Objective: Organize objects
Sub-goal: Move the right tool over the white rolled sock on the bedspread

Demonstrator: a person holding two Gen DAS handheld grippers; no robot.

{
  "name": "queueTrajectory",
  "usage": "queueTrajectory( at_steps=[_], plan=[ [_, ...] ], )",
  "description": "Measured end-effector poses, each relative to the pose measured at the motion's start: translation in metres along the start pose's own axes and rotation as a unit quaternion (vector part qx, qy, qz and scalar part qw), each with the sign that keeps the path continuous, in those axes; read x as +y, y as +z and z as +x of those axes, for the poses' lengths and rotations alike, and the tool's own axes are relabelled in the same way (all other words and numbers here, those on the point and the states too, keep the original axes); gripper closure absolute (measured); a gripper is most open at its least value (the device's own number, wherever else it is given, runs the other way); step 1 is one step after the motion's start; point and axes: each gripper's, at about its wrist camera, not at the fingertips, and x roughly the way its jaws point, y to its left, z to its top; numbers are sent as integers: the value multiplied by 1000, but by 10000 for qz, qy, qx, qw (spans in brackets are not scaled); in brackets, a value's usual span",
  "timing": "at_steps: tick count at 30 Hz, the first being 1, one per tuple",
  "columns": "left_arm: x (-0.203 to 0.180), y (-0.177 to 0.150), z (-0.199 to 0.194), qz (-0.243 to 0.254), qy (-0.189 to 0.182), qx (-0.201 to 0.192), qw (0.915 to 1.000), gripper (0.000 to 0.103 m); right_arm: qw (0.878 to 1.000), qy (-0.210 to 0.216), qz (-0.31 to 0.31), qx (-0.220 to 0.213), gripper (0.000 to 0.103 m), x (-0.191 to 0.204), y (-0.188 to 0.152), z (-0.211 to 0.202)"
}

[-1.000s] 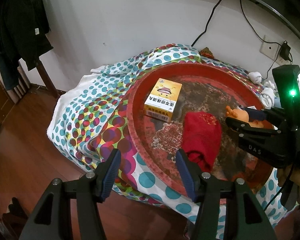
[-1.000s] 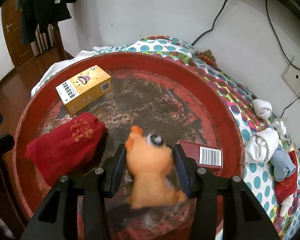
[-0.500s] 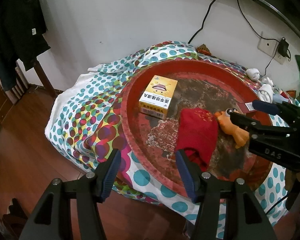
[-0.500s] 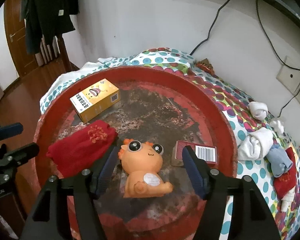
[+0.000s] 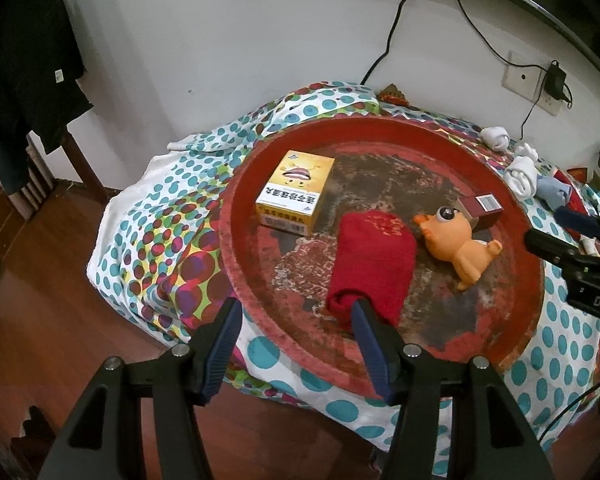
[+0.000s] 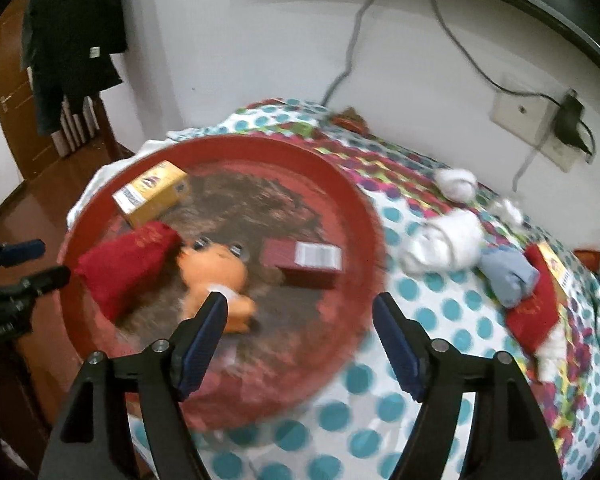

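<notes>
A round red tray (image 5: 244, 264) (image 6: 352, 208) lies on a dotted cloth. In it are a yellow box (image 5: 296, 192) (image 6: 152, 192), a red rolled sock (image 5: 374, 260) (image 6: 128, 256), an orange toy animal (image 5: 456, 244) (image 6: 216, 276) and a dark red box (image 5: 482, 210) (image 6: 304, 262). My left gripper (image 5: 296, 328) is open and empty at the tray's near rim, close to the red sock. My right gripper (image 6: 300, 324) is open and empty above the tray's right part; it also shows in the left wrist view (image 5: 556, 232).
White rolled socks (image 6: 444, 246) (image 5: 522, 176), a grey-blue sock (image 6: 508, 276) and a red sock (image 6: 534, 312) lie on the dotted cloth (image 6: 440, 320) (image 5: 160, 240) right of the tray. A wall socket with a plug (image 6: 540, 120) and cables are behind. Wooden floor (image 5: 40, 320) lies left.
My right gripper let go of the orange toy, opened wide, drew back and swung right. The toy now lies in the tray. My left gripper stayed open.
</notes>
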Motion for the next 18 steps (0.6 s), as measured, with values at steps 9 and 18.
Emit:
queueTrajectory(
  at_steps=[9, 18],
  plan=[
    [-20, -4, 0, 254, -21, 14, 9997, 45, 9961, -515, 700, 125, 28, -87, -42, -25],
    [-47, -10, -4, 558, -100, -28, 9984, 45, 9859, -976, 1338, 243, 28, -171, -86, -42]
  ],
)
